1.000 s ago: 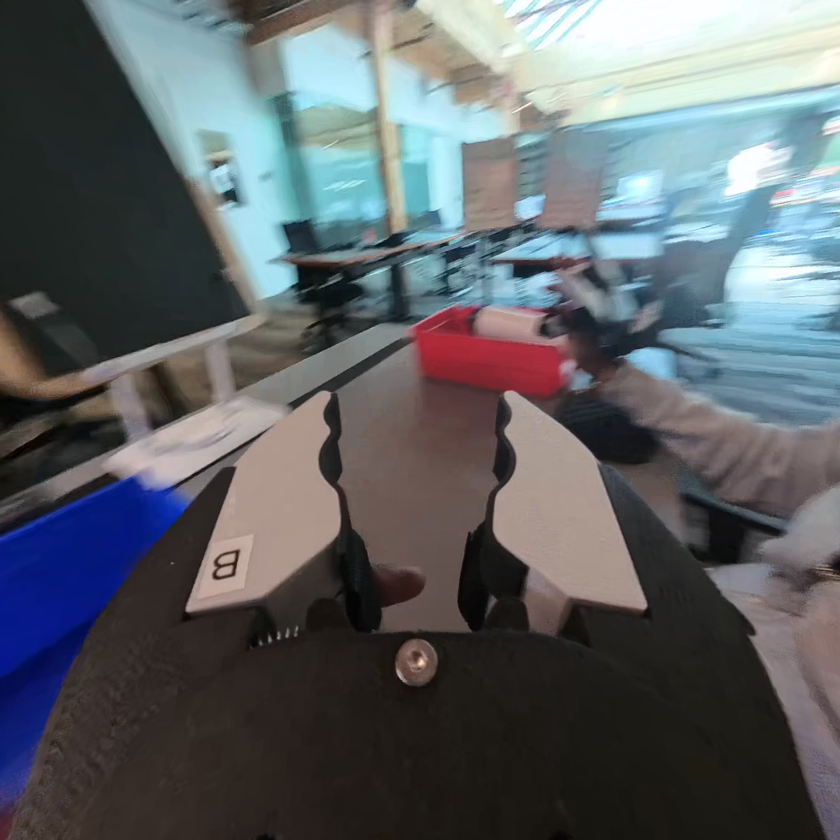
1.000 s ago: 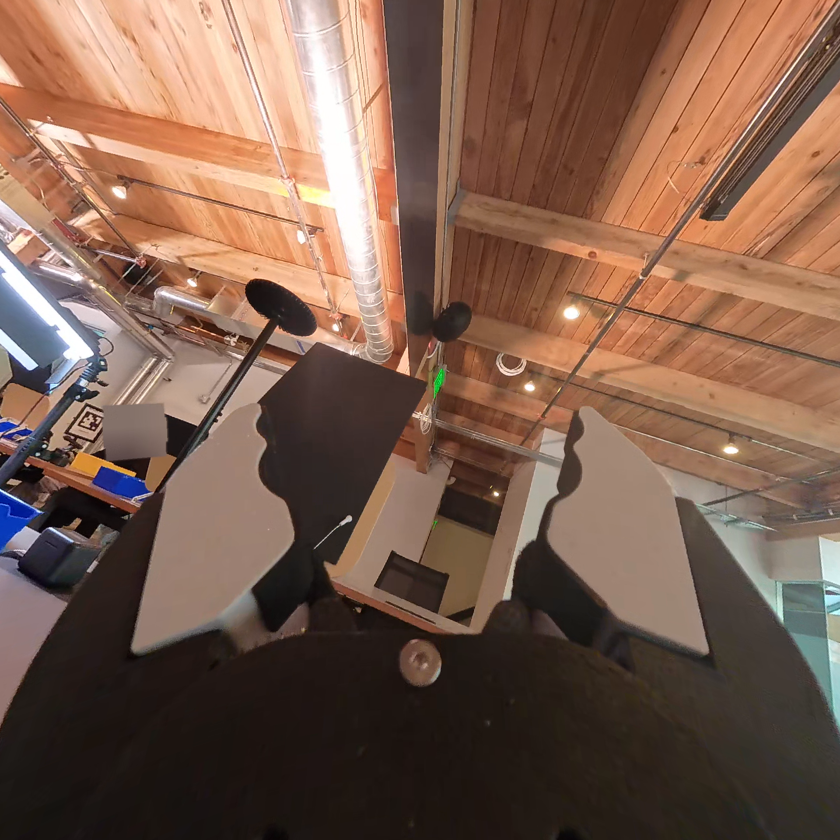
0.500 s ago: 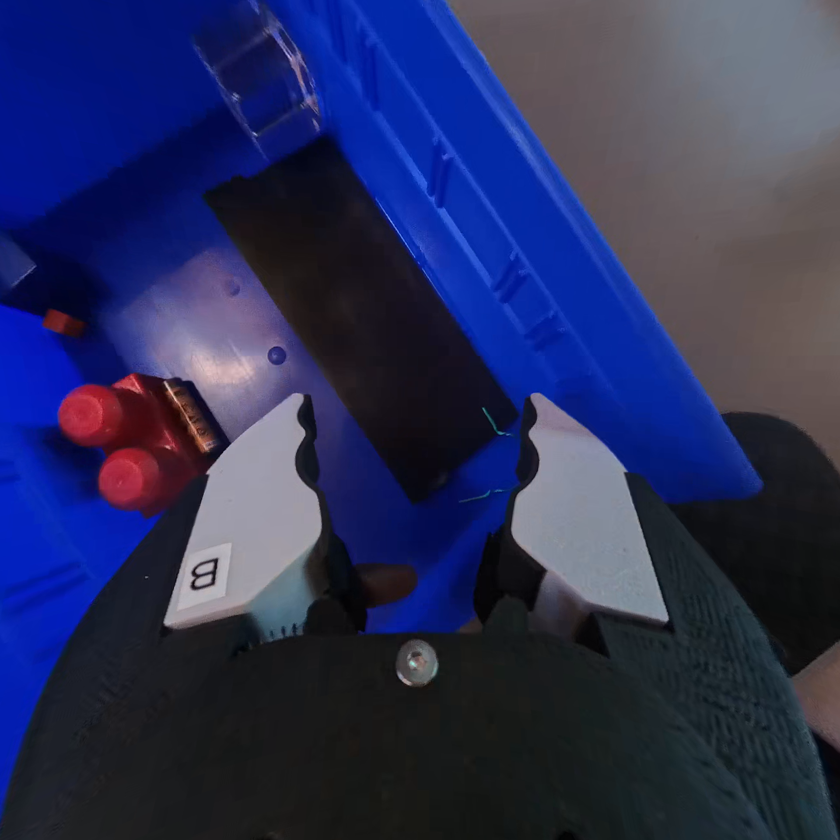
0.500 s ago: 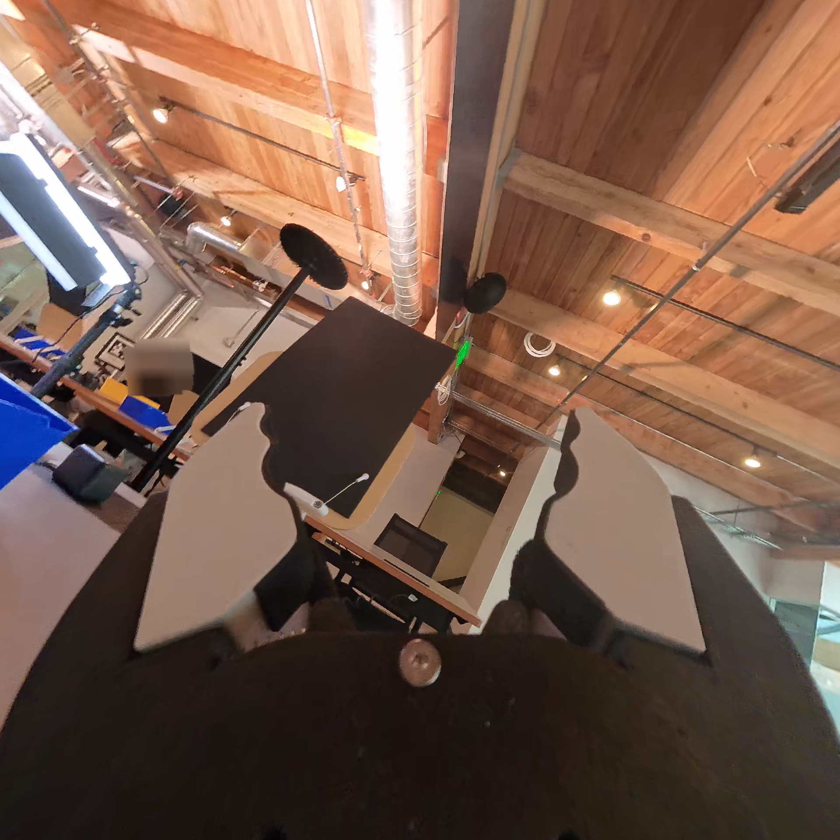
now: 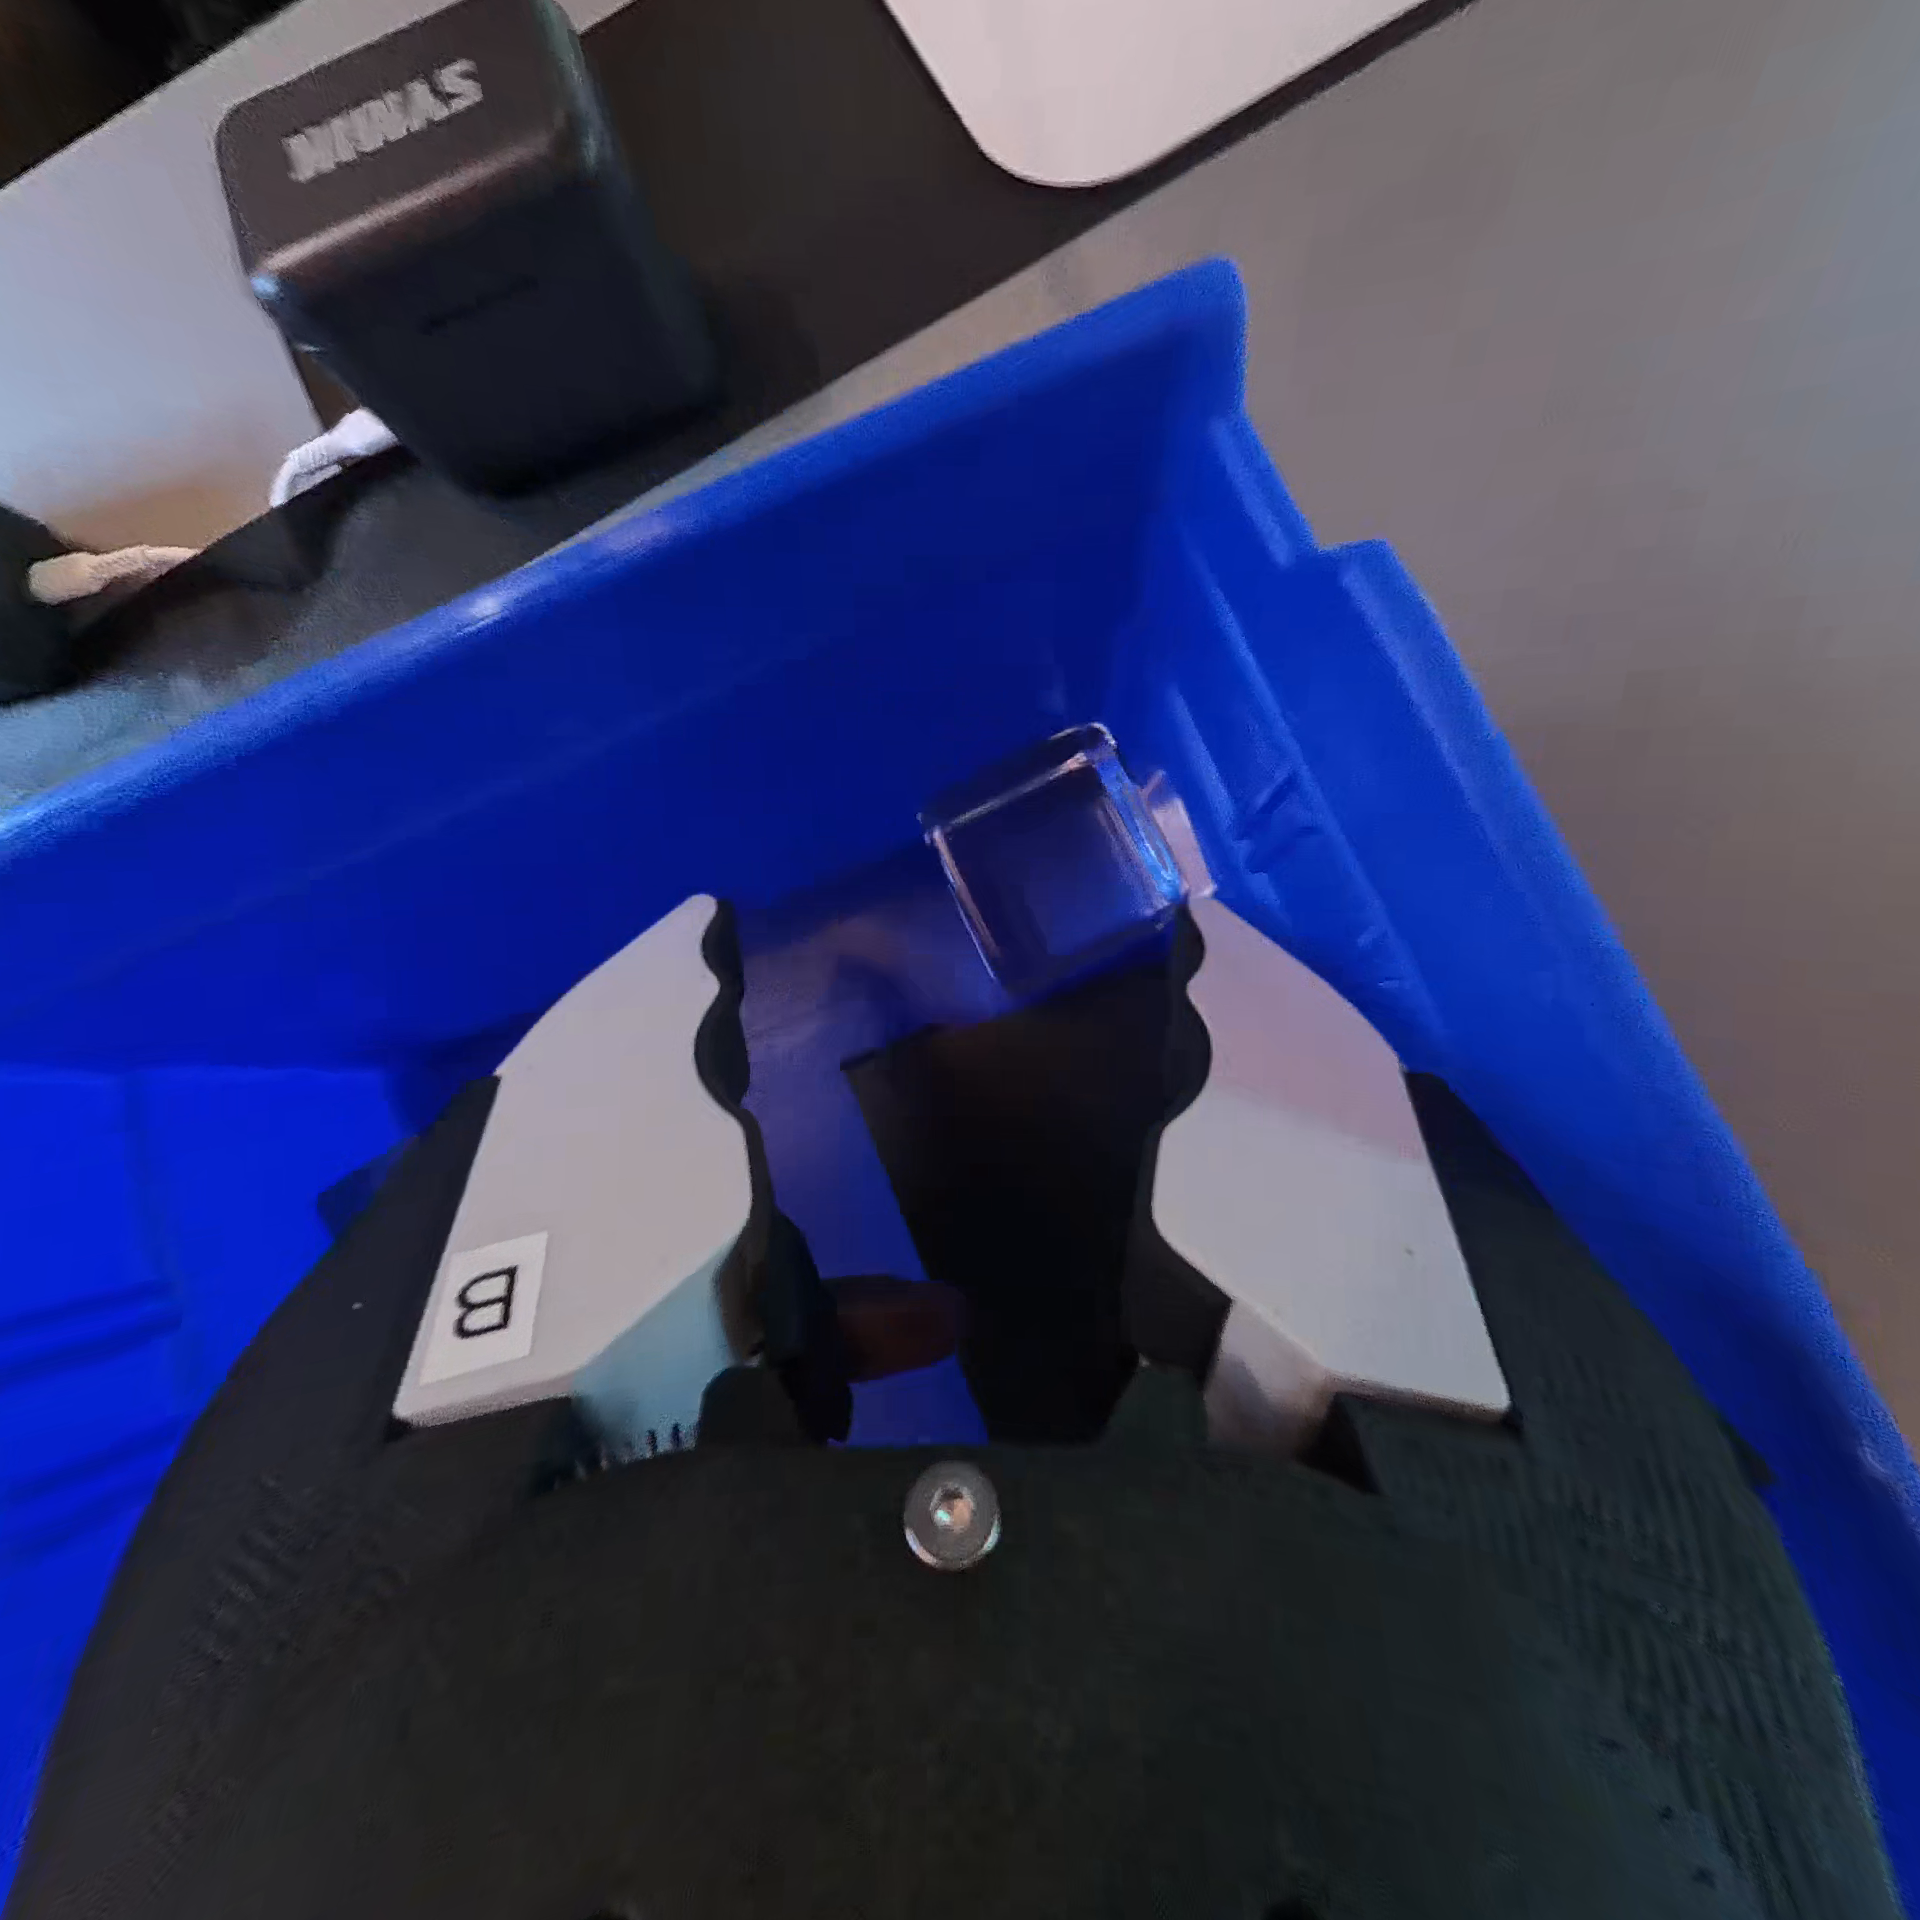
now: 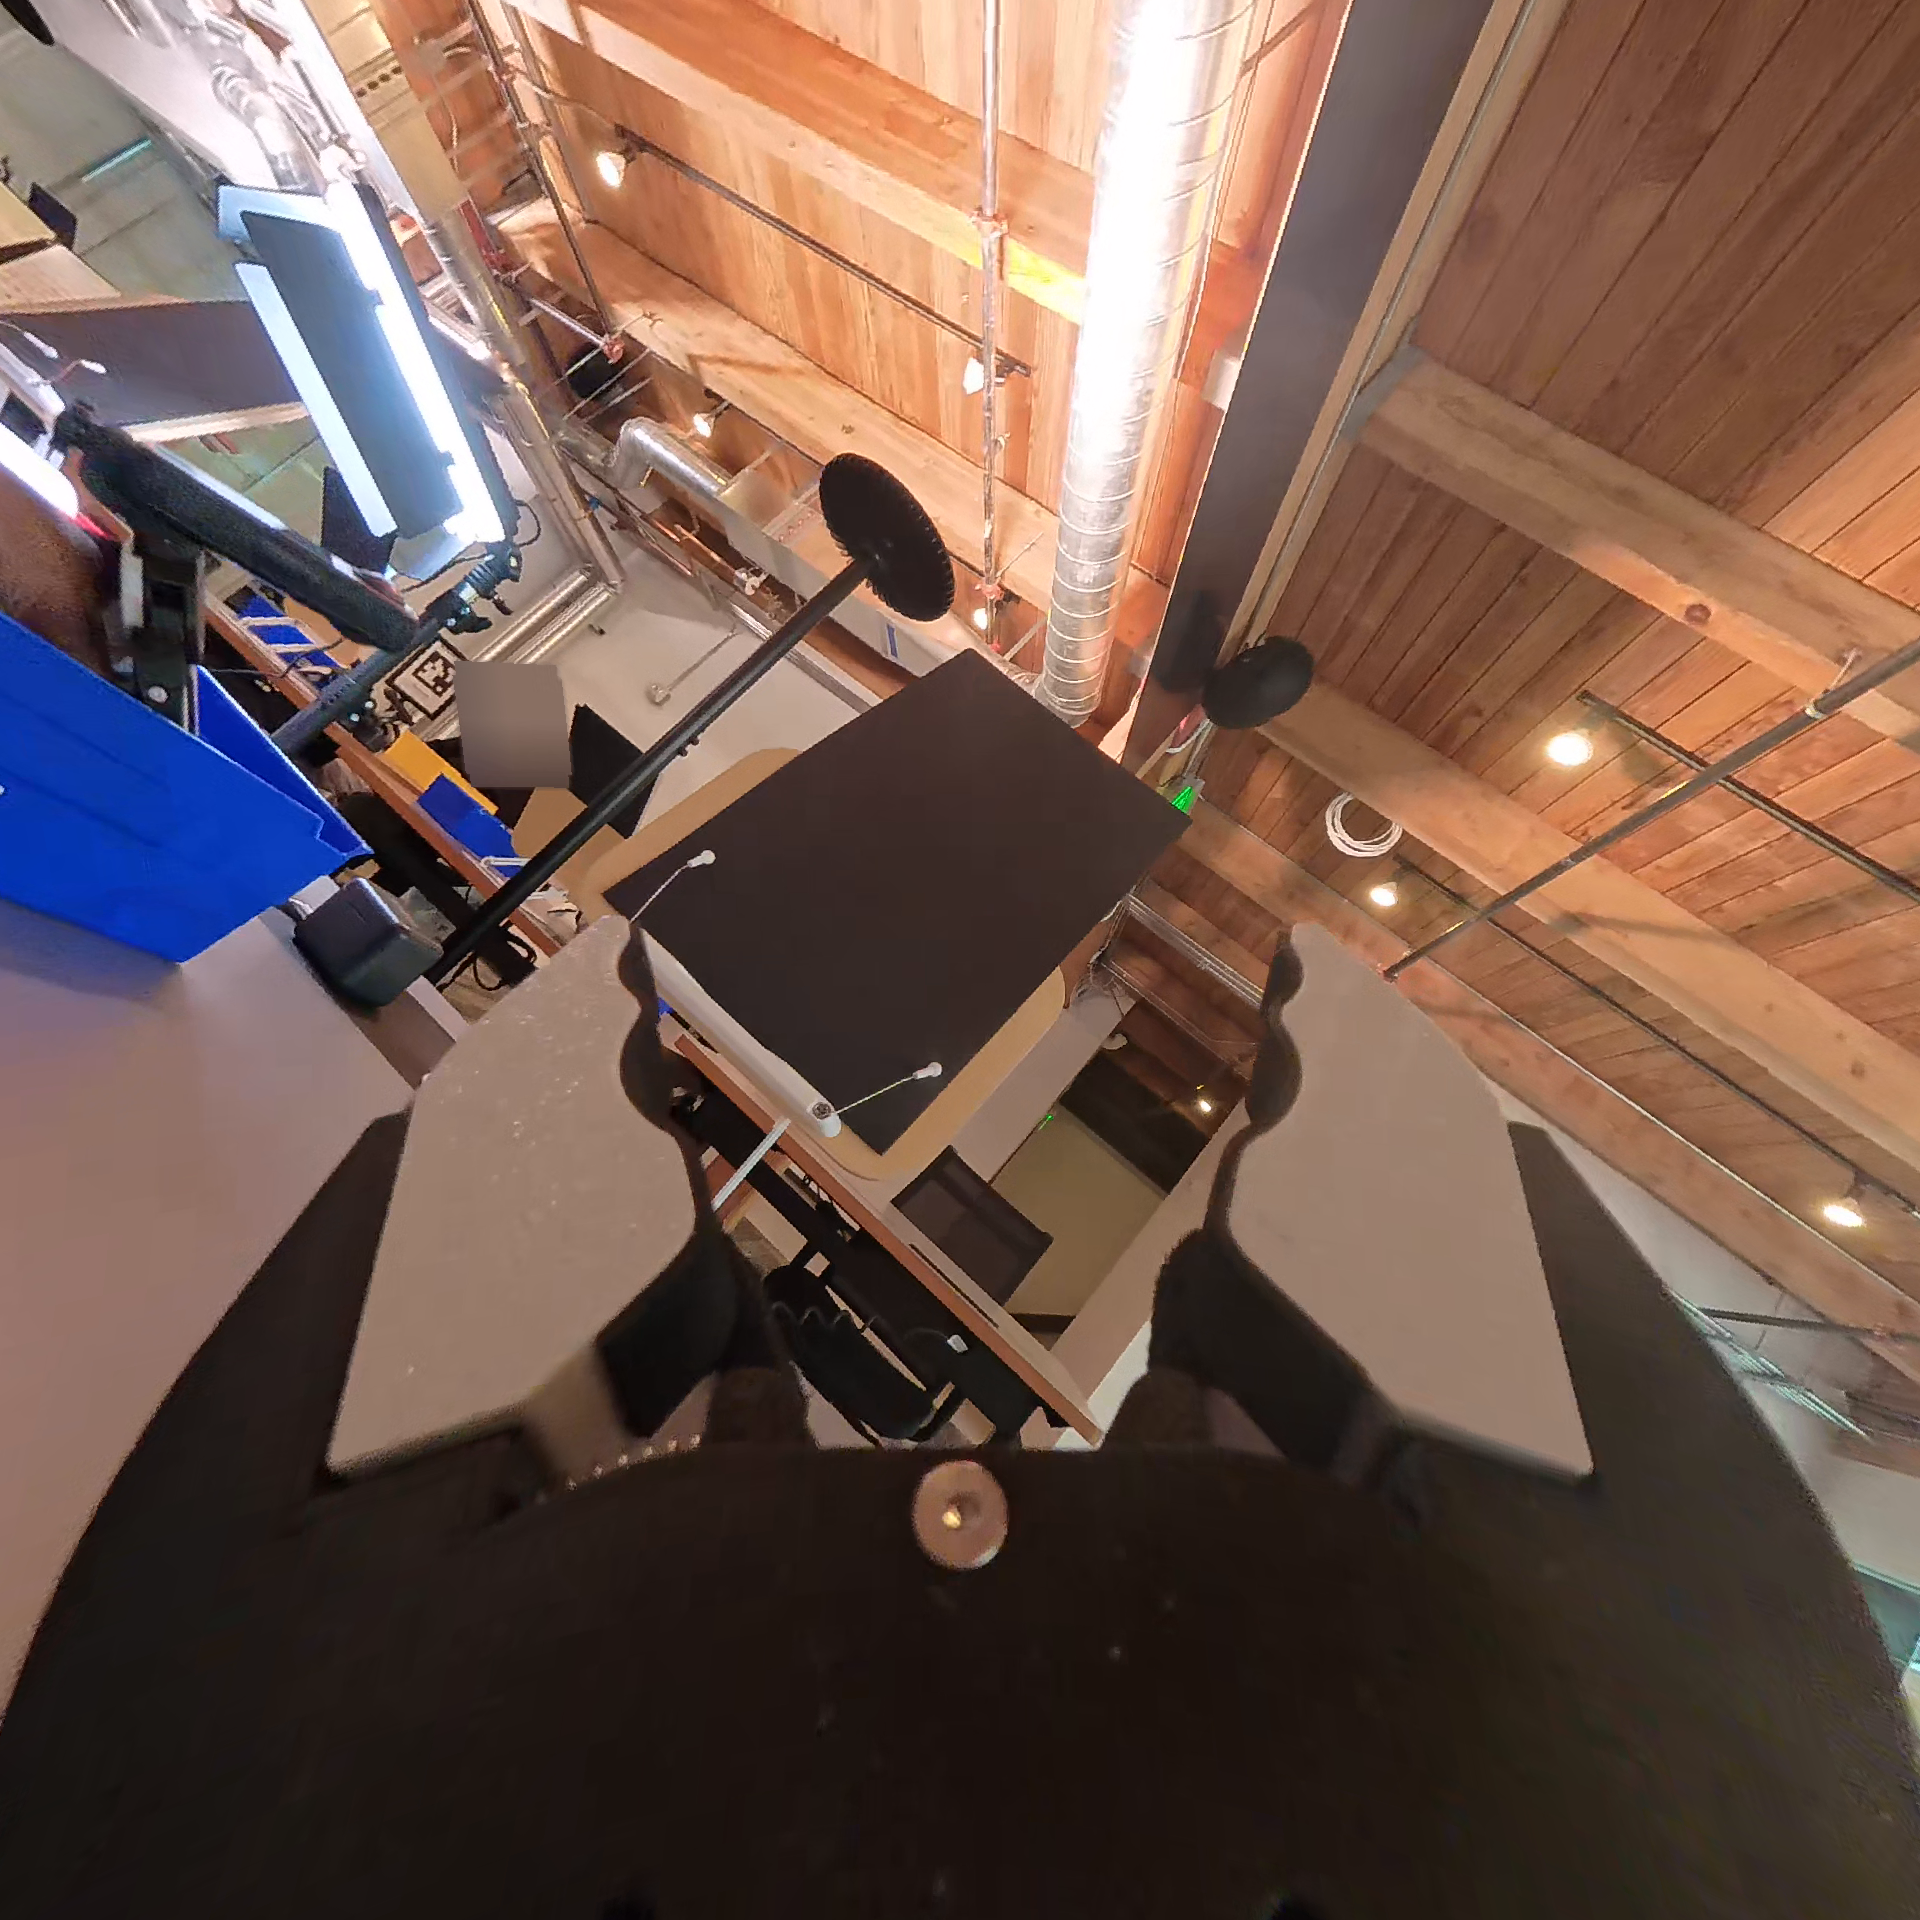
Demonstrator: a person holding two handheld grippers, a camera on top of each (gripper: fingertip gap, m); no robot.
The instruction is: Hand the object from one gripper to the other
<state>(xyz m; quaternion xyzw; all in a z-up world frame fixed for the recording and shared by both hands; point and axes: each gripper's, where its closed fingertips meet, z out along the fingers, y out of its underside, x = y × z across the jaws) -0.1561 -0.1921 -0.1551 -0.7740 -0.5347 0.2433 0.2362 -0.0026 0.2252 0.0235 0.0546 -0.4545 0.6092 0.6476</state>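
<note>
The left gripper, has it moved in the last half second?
Yes. The left gripper has swung toward the blue bin's corner, where the clear cube sits.

We see a vivid blue bin (image 5: 727, 707) filling the middle of the left wrist view, and in its far corner a clear, colourless cube (image 5: 1055, 857) tinted blue by the plastic behind it. A flat black slab (image 5: 997, 1143) lies under the cube. The left gripper (image 5: 951, 935) has pale grey fingers (image 5: 582, 1143) on a black textured body; the right gripper (image 6: 956, 966) shows the same grey and black. At upper left sits a dark charcoal box (image 5: 457, 249). The ceiling (image 6: 1558, 312) is warm orange-brown planking, crossed by a silver duct (image 6: 1132, 312)
</note>
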